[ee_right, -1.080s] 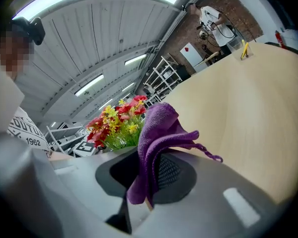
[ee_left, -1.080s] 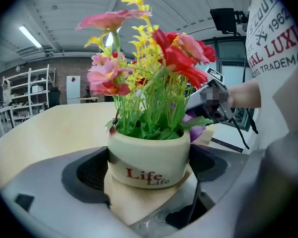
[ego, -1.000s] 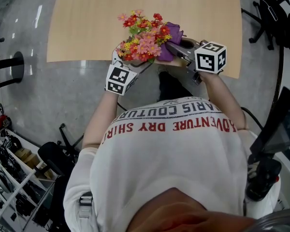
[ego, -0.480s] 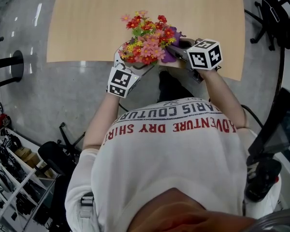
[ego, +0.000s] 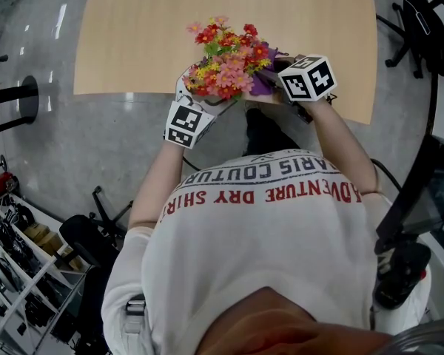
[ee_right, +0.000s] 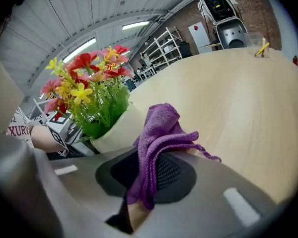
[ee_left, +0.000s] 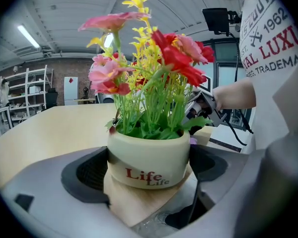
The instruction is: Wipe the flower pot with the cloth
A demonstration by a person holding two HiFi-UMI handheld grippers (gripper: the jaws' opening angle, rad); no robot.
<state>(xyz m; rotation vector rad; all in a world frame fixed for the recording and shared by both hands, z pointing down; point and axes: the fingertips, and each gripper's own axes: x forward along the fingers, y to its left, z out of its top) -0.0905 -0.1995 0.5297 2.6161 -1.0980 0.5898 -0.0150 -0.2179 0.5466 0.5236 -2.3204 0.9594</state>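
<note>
Left gripper [ee_left: 149, 170] fingers clamp the flower pot [ee_left: 148, 155] at the worktop [ego: 207, 21] edge; right gripper [ee_right: 148, 180] fingers pinch the purple cloth [ee_right: 161, 125] beside it

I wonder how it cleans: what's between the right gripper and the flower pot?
The purple cloth, pinched in the right gripper jaws, bunched beside the flower pot; the right gripper view shows it.

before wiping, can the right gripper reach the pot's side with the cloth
Probably yes: the right gripper is shut on the purple cloth, which sits right beside the pot with nothing between, and the left gripper clamps the pot steady.
</note>
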